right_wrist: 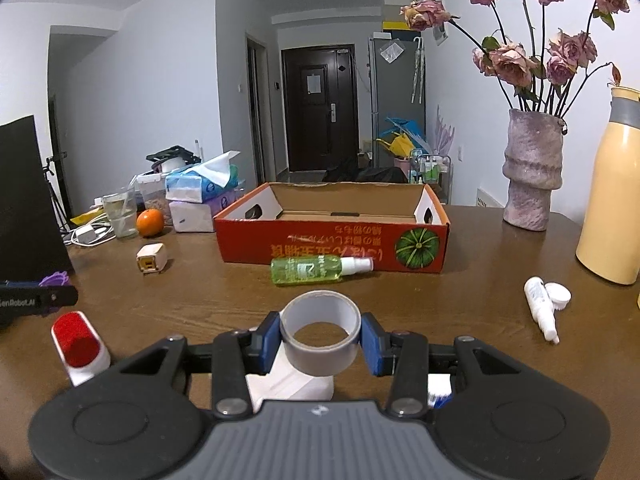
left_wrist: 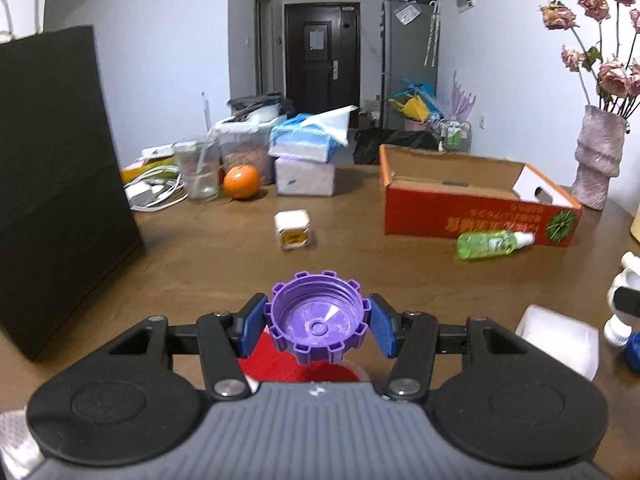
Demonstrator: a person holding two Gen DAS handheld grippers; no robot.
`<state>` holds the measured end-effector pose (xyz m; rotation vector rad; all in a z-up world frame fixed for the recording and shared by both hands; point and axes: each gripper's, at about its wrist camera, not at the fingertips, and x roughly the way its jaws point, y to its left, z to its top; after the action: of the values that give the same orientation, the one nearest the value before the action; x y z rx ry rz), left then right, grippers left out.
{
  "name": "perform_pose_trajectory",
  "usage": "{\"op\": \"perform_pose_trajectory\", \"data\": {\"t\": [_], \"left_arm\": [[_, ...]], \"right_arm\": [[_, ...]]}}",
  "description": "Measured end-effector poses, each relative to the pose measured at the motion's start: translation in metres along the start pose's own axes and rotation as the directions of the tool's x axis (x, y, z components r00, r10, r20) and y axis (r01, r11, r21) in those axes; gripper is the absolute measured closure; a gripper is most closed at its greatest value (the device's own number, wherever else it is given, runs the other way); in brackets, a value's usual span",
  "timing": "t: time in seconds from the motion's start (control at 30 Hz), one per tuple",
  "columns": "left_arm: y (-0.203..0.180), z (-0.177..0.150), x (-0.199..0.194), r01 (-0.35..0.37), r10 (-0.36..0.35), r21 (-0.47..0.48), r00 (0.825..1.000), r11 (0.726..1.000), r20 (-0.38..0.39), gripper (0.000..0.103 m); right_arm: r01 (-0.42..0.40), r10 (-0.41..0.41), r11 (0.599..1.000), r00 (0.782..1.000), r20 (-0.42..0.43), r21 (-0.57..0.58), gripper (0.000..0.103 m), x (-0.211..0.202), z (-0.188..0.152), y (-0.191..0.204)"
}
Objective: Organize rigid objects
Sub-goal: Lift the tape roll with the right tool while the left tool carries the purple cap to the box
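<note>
the left tool (left_wrist: 318, 320) clamps a purple ridged cap (left_wrist: 318, 314) by its sides, hollow facing up. the right tool (right_wrist: 320, 340) grips a grey tape roll (right_wrist: 320, 334), lifted off the tabletop (right_wrist: 460, 312). the open orange box (right_wrist: 332, 236) waits at twelve o'clock, likely their destination.

Black bar (right_wrist: 38, 300), left edge: "enRobot.AI", start cut off | red box (right_wrist: 332, 240) front: inverted yellow East Asian characters, probably Japanese, unreadable | spray bottle (right_wrist: 316, 269) label: illegible
</note>
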<state>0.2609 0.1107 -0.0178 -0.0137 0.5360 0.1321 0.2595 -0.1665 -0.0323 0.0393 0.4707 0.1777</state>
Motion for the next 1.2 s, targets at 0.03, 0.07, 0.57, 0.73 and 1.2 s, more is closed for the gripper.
{"op": "perform_pose_trajectory", "data": {"t": [0.03,0.07,0.57,0.73,1.2], "left_arm": [[-0.005,0.004,0.002,0.007,-0.007,0.000,1.000,1.000,0.007,0.047],[-0.010,0.006,0.003,0.014,-0.014,0.000,1.000,1.000,0.010,0.047],[-0.076,0.047,0.033,0.088,-0.088,0.008,0.996,0.996,0.033,0.047],[-0.093,0.063,0.043,0.094,-0.094,0.010,0.994,0.996,0.046,0.047],[-0.126,0.103,0.070,0.101,-0.100,-0.010,0.990,0.995,0.096,0.047]], "right_arm": [[0.000,0.000,1.000,1.000,0.001,0.000,0.062,0.002,0.001,-0.002],[0.001,-0.001,1.000,1.000,0.002,0.000,0.062,0.004,0.003,-0.004],[-0.005,0.004,1.000,1.000,0.029,0.030,0.062,0.032,0.041,-0.032],[-0.007,0.006,1.000,0.999,0.040,0.022,0.062,0.044,0.056,-0.038],[-0.031,0.030,0.999,0.998,0.052,0.022,0.062,0.072,0.085,-0.049]]}}
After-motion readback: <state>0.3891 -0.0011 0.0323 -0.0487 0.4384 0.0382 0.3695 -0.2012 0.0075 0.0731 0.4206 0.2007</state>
